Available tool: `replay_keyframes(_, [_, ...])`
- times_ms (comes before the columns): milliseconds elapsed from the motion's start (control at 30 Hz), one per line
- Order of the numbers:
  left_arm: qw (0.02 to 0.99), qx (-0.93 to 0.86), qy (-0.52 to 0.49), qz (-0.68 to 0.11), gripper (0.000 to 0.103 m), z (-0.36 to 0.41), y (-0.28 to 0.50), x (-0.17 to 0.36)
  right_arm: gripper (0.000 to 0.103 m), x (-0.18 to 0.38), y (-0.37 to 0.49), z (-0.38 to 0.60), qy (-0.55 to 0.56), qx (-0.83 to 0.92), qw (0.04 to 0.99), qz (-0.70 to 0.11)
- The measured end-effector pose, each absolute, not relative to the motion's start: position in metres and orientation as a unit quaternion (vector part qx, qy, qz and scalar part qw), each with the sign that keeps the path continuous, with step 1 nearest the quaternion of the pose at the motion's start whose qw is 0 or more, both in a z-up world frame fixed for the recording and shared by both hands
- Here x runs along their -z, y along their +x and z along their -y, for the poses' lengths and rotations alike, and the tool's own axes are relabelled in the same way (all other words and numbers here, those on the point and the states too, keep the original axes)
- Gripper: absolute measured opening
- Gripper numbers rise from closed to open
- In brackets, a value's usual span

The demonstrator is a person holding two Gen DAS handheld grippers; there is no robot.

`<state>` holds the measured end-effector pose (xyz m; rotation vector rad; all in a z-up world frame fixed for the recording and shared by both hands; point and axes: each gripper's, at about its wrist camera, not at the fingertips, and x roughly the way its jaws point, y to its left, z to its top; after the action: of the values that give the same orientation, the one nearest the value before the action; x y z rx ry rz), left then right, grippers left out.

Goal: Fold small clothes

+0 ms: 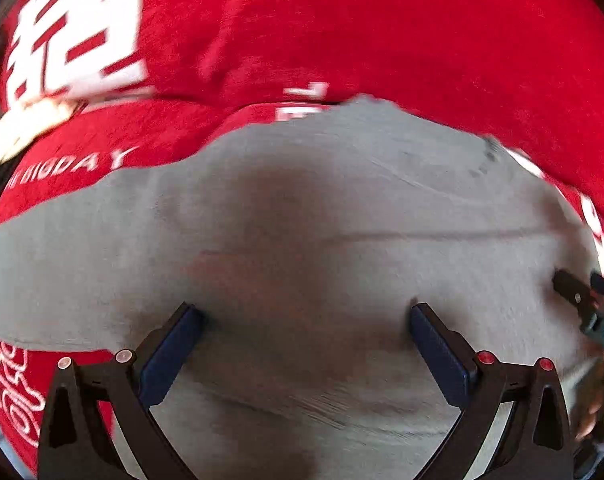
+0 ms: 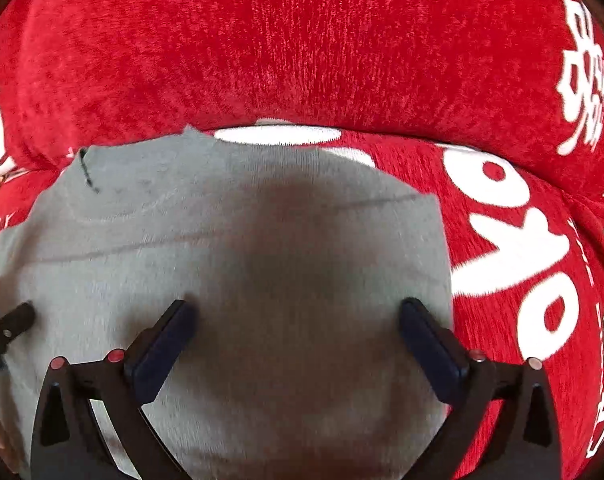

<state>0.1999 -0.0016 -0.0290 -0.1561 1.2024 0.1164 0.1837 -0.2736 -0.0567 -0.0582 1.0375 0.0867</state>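
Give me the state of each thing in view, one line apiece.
Grey garment: lying flat on the red cover, nothing gripping it.
Left tongs: open, empty, above the garment.
Right tongs: open, empty, above the garment.
Red printed cover: spread under the garment.

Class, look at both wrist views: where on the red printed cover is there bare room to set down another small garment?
Free red cover lies right of the grey garment, and a smaller strip at its left. The middle is taken: both open grippers hang over the garment.
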Motion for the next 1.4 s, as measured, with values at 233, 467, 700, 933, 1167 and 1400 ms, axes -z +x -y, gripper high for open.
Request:
replay_keyframes(233, [0.826,-0.022,-0.148,-0.543,0.103,0.004,0.159,0.005,0.100,0.026,0.129,0.274,0.060,-0.111,0.876,-0.466])
replay_keyframes(467, [0.846,-0.009,-0.048,-0.530,0.103,0.051,0.134,0.023,0.100,0.048,0.082,0.249,-0.028,-0.068,0.879,-0.472])
replay_keyframes(700, [0.847,-0.025,-0.102,-0.522,0.103,0.018,0.086,0.010,0.100,0.060,0.017,0.234,-0.059,-0.078,0.885,-0.455])
replay_keyframes(933, [0.863,-0.009,-0.042,-0.504,0.103,0.014,0.017,0.021,0.100,0.065,-0.056,0.243,-0.067,-0.094,0.891,-0.438])
replay_keyframes(1167, [0.859,0.022,-0.029,-0.511,0.103,-0.013,-0.064,0.025,0.103,0.084,-0.137,0.259,-0.152,-0.142,0.862,-0.461])
replay_keyframes(1400, [0.870,0.050,0.007,-0.490,0.103,0.004,-0.059,0.000,0.103,0.060,-0.145,0.230,-0.226,-0.193,0.857,-0.422])
